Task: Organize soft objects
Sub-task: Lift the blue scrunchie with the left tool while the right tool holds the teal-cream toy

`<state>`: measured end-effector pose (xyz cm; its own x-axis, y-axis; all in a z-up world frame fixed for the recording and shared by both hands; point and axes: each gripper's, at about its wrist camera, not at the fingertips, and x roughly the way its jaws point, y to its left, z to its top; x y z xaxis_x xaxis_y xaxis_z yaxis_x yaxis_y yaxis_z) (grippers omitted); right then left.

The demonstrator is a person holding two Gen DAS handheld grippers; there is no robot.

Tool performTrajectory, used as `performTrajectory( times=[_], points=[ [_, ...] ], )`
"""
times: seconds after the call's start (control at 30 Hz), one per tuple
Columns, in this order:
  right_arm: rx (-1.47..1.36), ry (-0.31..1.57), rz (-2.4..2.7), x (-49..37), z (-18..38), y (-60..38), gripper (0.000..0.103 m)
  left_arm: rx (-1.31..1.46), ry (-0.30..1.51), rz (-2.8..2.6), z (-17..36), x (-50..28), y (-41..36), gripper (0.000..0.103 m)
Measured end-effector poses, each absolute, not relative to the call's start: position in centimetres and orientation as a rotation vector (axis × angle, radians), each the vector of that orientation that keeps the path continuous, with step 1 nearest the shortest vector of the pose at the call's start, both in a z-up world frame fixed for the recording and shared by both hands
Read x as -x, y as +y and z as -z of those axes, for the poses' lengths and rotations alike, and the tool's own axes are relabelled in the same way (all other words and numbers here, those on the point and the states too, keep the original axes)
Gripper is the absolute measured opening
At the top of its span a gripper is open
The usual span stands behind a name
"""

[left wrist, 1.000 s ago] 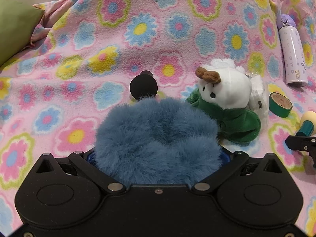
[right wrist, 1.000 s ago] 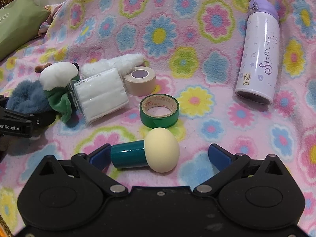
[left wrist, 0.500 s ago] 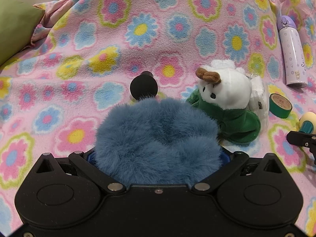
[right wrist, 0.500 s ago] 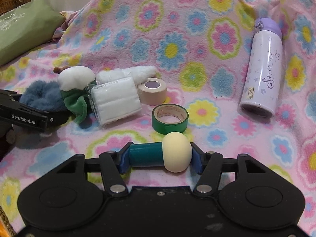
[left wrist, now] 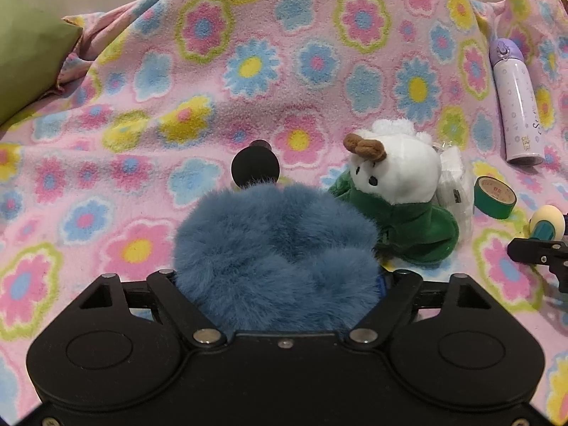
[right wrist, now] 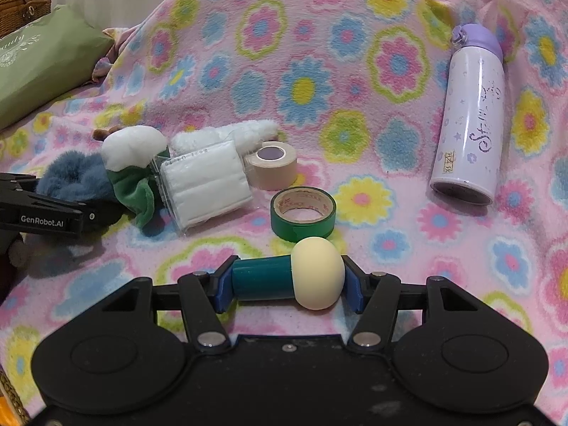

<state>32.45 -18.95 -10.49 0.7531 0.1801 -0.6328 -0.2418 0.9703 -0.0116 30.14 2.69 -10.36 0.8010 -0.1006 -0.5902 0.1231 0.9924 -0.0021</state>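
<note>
A blue fluffy toy (left wrist: 277,245) fills the space between the fingers of my left gripper (left wrist: 278,277). Its jaws are closing and press into the fur, which hides the pads. Right of it lies a white plush in a green outfit (left wrist: 394,184). In the right wrist view my right gripper (right wrist: 287,284) is shut on a mushroom toy (right wrist: 317,273) with a teal stem and a cream cap, held sideways just above the flowered blanket (right wrist: 319,88). The left gripper (right wrist: 53,213) shows at the left edge there, with the blue fluffy toy (right wrist: 71,181) behind it.
A clear packet of white pads (right wrist: 204,184), a white furry piece (right wrist: 227,135), a beige tape roll (right wrist: 271,165) and a green tape roll (right wrist: 301,213) lie mid-blanket. A lilac bottle (right wrist: 468,131) lies right. A black ball (left wrist: 254,168) sits behind the blue toy. A green cushion (right wrist: 39,67) lies far left.
The left jaws have come inward against the blue fur. The right jaws went from wide open to shut on the mushroom toy, and that view has tilted up a little.
</note>
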Motion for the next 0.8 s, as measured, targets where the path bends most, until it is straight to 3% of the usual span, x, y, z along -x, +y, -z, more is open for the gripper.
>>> performTrajectory(
  times=[0.8],
  points=[
    [0.078,0.679,-0.227,-32.4,10.4,-19.0,0.058,-0.093,0.497,0.017,9.3,-27.8,2.4,0.094]
  ],
)
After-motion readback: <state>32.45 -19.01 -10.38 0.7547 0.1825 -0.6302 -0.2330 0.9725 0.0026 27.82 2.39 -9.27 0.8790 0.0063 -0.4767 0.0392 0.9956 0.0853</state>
